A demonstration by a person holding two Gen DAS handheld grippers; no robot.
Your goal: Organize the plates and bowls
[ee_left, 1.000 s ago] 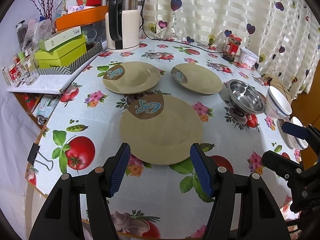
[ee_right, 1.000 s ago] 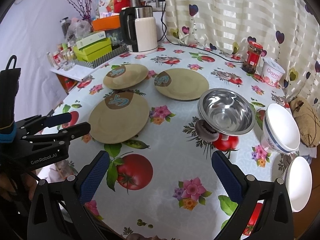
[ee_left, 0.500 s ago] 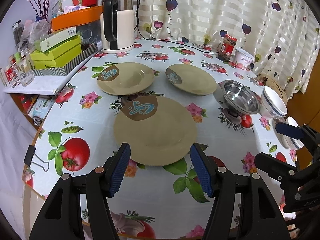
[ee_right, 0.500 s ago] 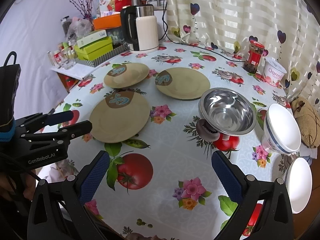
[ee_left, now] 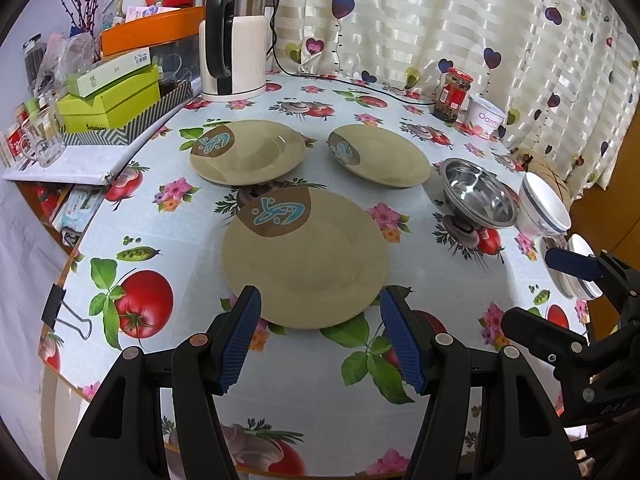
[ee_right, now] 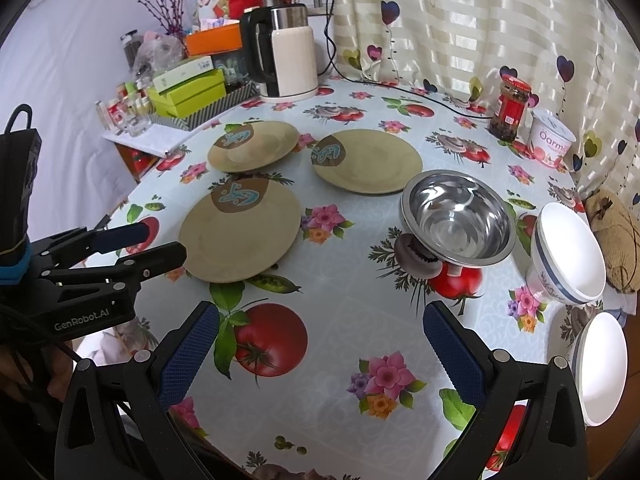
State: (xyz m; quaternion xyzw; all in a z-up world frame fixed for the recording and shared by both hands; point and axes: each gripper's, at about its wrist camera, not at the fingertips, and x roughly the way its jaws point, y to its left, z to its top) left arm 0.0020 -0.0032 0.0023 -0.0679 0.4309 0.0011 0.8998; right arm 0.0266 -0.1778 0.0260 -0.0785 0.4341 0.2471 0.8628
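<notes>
The left gripper (ee_left: 320,342) hangs above the desk (ee_left: 312,400) with its jaws spread and empty, their tips framing the near rim of the big plate (ee_left: 306,258) without touching it. The right gripper (ee_right: 320,354) hovers to the right of that plate, jaws wide apart and holding nothing, over a printed tomato.

The big plate lies flat near the desk's front edge. Right of it stands the steel bowl (ee_right: 458,218), and right of that bowl a white bowl (ee_right: 568,254) with a blue band. Nearer than the white bowl, at the desk's right edge, sits a second white bowl (ee_right: 600,368).

Beyond the big plate lie two smaller plates, well apart from each other: the left plate (ee_left: 246,152) and the right plate (ee_left: 380,156), the latter just beside the steel bowl.

Farther back, a kettle (ee_left: 234,46) stands behind the left plate. A red-lidded jar (ee_right: 510,108) and a white tub (ee_right: 552,144) stand side by side behind the steel bowl, near the curtain (ee_right: 460,20).
</notes>
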